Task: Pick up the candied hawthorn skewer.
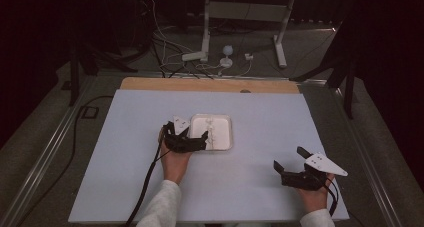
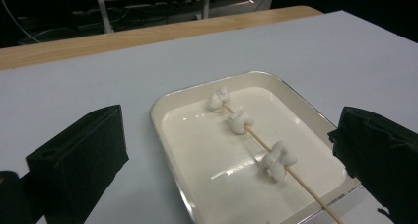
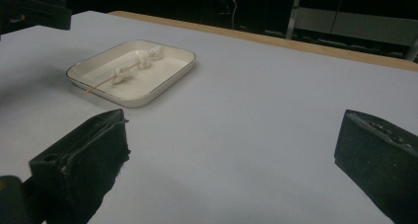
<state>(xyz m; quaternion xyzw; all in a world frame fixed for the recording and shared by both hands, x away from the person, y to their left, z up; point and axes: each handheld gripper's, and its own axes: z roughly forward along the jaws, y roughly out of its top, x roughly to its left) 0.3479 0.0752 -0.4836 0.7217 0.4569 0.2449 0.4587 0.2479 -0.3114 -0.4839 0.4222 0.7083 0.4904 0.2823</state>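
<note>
A thin wooden skewer (image 2: 291,170) lies diagonally inside a shallow white rectangular tray (image 2: 315,116); three white lumpy pieces (image 2: 238,121) are threaded along it; its bare end overhangs the near rim.

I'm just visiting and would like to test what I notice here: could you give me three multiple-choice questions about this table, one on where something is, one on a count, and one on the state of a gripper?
1. Where does the skewer lie?
A. in the white tray
B. on the bare table beside the tray
C. between the right gripper's jaws

2. How many white lumps sit on the skewer?
A. one
B. three
C. five

3. How do the jaws of the left gripper stand?
A. shut on the skewer
B. shut on the tray's rim
C. open, holding nothing

Answers:
1. A: the left gripper view shows the stick running across the tray's floor, its near end over the rim.
2. B: that view shows three separate lumps along the stick.
3. C: its two black jaws stand wide apart at either side of the tray, gripping nothing.
</note>
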